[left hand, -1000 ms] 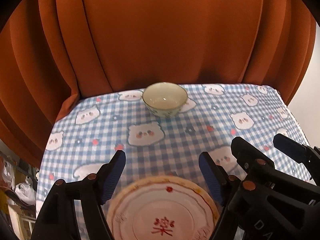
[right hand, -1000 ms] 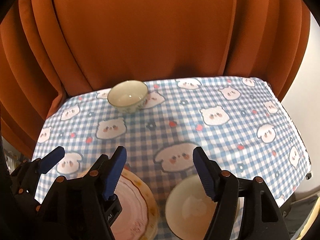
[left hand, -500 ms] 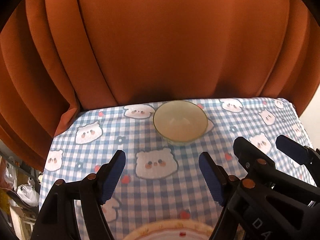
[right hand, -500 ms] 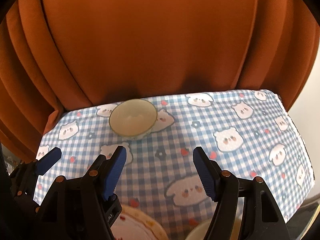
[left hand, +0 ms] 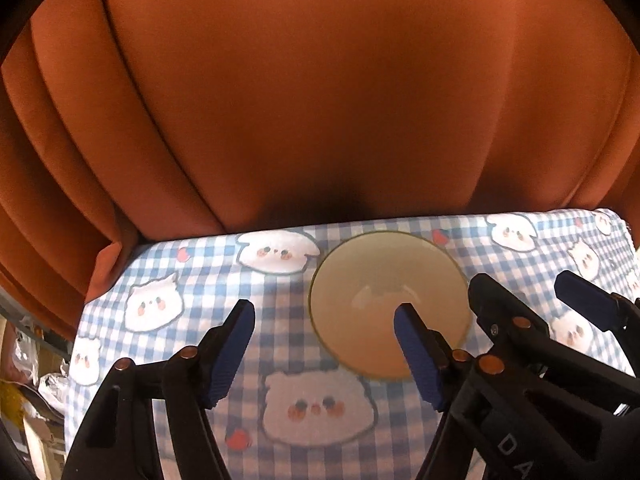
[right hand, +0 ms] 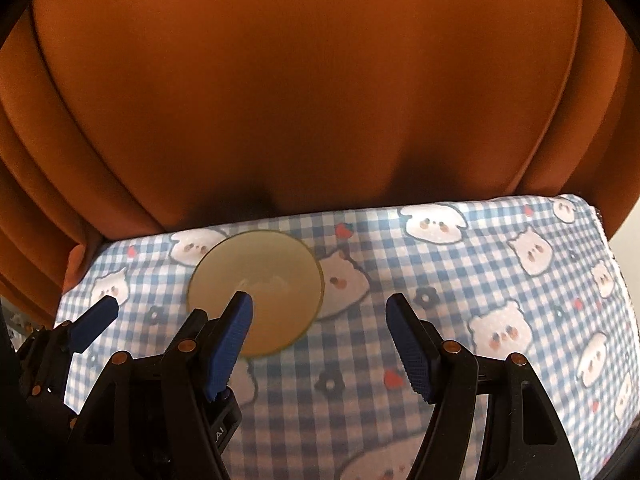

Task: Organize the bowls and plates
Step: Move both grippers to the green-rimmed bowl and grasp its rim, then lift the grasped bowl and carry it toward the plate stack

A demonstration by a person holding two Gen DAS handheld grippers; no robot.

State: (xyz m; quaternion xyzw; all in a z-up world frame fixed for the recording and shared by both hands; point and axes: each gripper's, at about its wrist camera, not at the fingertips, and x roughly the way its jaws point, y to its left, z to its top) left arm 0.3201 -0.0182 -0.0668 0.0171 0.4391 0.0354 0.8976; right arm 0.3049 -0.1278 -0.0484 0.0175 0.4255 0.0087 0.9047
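Note:
A small cream bowl stands upright near the far edge of the table, seen from above; it also shows in the right wrist view. My left gripper is open and empty, above and just left of the bowl, its right finger over the bowl's mouth. My right gripper is open and empty, just right of the bowl, its left finger over the bowl's near rim. The right gripper also shows at the right of the left wrist view. No plate is in view.
The table wears a blue-and-white checked cloth with bear faces. An orange curtain hangs close behind the table's far edge. The cloth's right edge drops off beside a pale wall.
Both grippers have moved forward across the table toward the far bowl. The pink plate and the near bowl have dropped out of view below. Both stay open.

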